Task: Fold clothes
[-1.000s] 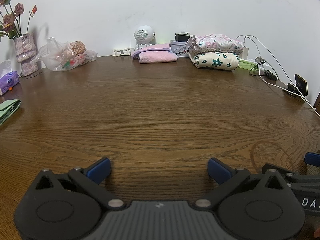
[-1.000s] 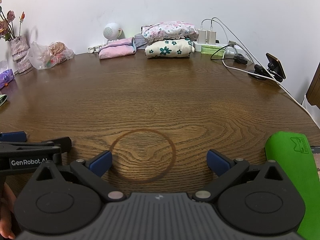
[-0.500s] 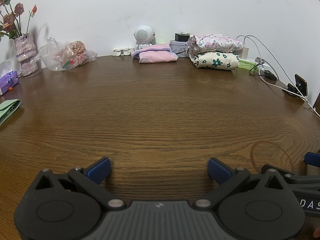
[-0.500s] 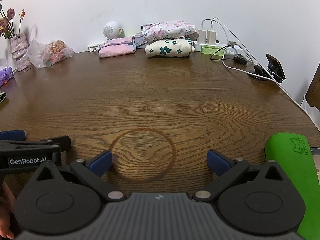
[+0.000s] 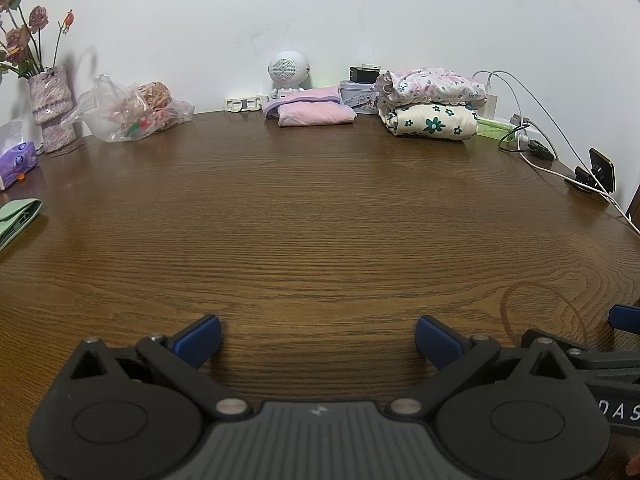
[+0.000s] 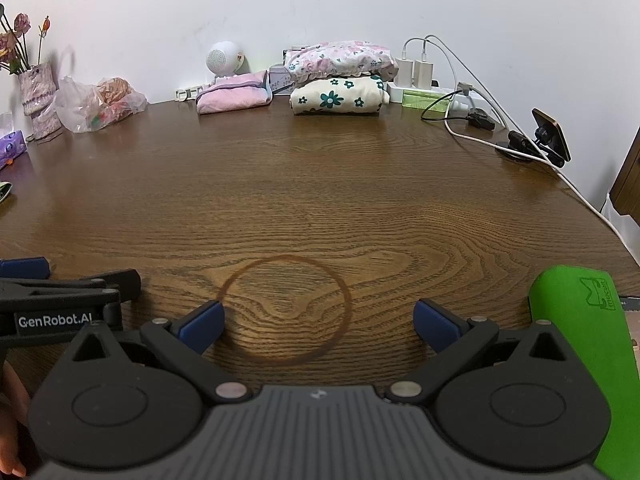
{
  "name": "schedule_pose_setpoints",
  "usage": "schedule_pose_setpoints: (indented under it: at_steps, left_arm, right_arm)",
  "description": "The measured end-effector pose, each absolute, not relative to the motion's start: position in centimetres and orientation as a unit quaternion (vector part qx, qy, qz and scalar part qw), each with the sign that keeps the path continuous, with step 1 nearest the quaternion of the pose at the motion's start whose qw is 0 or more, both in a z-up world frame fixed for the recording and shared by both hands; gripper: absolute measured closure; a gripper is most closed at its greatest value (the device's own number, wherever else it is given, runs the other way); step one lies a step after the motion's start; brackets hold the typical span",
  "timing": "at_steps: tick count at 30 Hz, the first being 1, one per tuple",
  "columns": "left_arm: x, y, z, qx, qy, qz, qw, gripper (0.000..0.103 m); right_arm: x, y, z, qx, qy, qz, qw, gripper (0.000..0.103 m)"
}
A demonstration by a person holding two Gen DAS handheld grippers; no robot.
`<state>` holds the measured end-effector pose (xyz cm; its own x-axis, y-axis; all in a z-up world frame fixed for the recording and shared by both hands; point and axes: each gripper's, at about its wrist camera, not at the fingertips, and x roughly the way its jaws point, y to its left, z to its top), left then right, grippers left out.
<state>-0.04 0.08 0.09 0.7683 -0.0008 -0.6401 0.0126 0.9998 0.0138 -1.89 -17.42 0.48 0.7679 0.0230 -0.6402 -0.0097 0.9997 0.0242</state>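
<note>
Folded clothes lie at the far edge of the brown wooden table (image 5: 320,220): a pink folded garment (image 5: 312,110), and a pink floral piece (image 5: 432,86) stacked on a cream one with teal flowers (image 5: 432,124). They also show in the right wrist view: the pink garment (image 6: 234,96), the floral piece (image 6: 340,58) and the cream one (image 6: 336,98). My left gripper (image 5: 318,340) is open and empty, low over the near table. My right gripper (image 6: 316,326) is open and empty over a ring stain (image 6: 286,308). A green cloth (image 6: 580,344) lies at the near right.
A vase of dried flowers (image 5: 50,108), a plastic bag of items (image 5: 132,112) and a purple pack (image 5: 18,160) stand at the left. A white round speaker (image 5: 286,72), power strip with chargers (image 6: 424,84), cables and a phone holder (image 6: 550,142) are at the back right.
The right wrist view has shifted slightly; otherwise both grippers stay open and nearly still.
</note>
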Motion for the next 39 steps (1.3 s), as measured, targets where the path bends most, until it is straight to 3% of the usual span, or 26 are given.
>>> schedule_pose_setpoints:
  at_steps: [27, 31, 34, 39]
  left_arm:
    - [-0.1, 0.4, 0.0, 0.005, 0.339, -0.003, 0.941, 0.000]
    - [0.4, 1.8, 0.9, -0.039, 0.340, -0.027, 0.939, 0.009]
    - [3.7, 4.4, 3.7, -0.099, 0.334, -0.070, 0.935, 0.011]
    - [13.2, 10.2, 9.1, -0.165, 0.299, -0.059, 0.938, 0.010]
  right_arm:
    - [-1.9, -16.9, 0.4, 0.007, 0.341, 0.000, 0.940, 0.001]
    - [-1.7, -16.6, 0.6, 0.005, 0.349, 0.018, 0.937, 0.001]
    - [-0.4, -16.3, 2.4, 0.041, 0.374, 0.069, 0.924, 0.013]
    - [5.6, -15.9, 10.0, 0.096, 0.339, 0.183, 0.918, 0.014]
